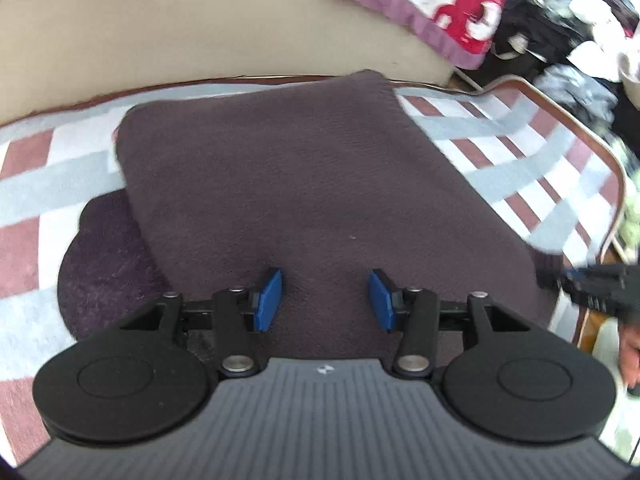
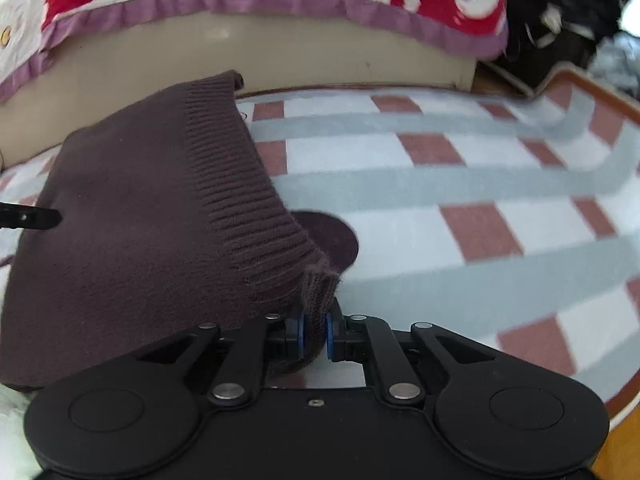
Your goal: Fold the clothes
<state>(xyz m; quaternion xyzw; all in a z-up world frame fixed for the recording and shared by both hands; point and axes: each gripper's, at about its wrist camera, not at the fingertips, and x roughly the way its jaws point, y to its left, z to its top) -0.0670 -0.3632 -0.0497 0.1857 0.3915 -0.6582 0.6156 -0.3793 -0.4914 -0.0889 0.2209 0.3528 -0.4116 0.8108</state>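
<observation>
A dark purple-brown knit sweater point(image 1: 304, 176) lies folded on a checked blanket point(image 1: 520, 152). My left gripper point(image 1: 325, 300) is open just above the sweater's near part, blue pads apart, holding nothing. My right gripper point(image 2: 314, 330) is shut on the sweater's ribbed hem corner point(image 2: 316, 292) and lifts that edge off the blanket. The sweater point(image 2: 132, 216) fills the left of the right wrist view. The right gripper also shows at the right edge of the left wrist view point(image 1: 592, 284). A left gripper fingertip point(image 2: 40, 216) pokes in at the left of the right wrist view.
A bed side panel point(image 1: 200, 28) with a red, white and purple quilt point(image 2: 280, 0) stands behind the blanket. A pile of dark and light clothes point(image 1: 568, 28) lies at the far right. The blanket's brown-trimmed edge point(image 1: 616, 168) runs along the right.
</observation>
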